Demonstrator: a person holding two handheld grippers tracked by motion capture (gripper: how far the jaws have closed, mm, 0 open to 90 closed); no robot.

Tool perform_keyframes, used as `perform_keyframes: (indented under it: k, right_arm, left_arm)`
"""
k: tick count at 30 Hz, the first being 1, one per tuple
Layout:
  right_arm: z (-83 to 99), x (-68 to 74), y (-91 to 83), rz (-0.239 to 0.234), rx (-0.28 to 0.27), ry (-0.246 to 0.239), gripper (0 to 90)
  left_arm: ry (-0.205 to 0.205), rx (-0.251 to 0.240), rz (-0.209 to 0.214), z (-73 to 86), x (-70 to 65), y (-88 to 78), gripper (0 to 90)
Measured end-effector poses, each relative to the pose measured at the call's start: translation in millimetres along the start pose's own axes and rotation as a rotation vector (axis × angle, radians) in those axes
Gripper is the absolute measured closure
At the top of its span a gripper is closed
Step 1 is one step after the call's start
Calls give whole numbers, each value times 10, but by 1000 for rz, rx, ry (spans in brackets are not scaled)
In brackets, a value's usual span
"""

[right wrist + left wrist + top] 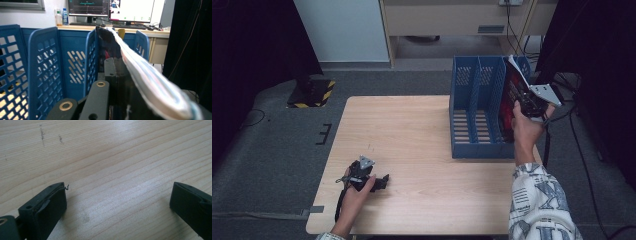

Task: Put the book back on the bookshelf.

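Note:
A blue three-slot file rack (475, 107) stands on the right side of the wooden table (407, 130). A dark-covered book (510, 100) stands tilted in its rightmost slot, top corner above the rack. My right gripper (528, 104) is shut on the book's near edge. In the right gripper view one black jaw presses the dark cover, with the book's white page edges (142, 70) running to the right beside the rack's perforated dividers (45, 70). My left gripper (383, 181) rests at the table's front left, open; its jaws (118, 192) stand wide apart over bare wood (112, 150).
The rack's left and middle slots look empty. A yellow-and-black striped base (313, 93) sits on the floor beyond the table's left corner. Behind the rack are a desk with monitors (112, 10) and bottles (62, 17). Black curtains (192, 45) hang on the right.

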State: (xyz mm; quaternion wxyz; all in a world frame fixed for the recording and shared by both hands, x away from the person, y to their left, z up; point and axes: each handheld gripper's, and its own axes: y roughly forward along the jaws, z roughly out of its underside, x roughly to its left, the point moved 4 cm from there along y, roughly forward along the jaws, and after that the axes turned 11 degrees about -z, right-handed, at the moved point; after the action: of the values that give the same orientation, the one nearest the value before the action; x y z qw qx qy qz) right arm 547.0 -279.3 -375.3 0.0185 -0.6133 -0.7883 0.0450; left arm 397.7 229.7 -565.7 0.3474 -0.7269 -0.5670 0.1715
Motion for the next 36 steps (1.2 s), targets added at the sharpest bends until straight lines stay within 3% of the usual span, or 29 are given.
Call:
perform_keyframes:
  k: [7,19,29,36]
  right_arm:
    - [-17,-9,-2,9,-3,-12,870]
    - [45,123,-18,-32,-10,-14,864]
    - [53,179,-10,-68,0,4,820]
    - [66,223,0,-87,10,17,738]
  left_arm:
    - [0,0,0,0,0,0,1]
    - [-2,0,-1,0,-2,-1,1]
    - [-3,0,-2,1,-2,-1,1]
    - [-2,0,-2,1,-2,-1,2]
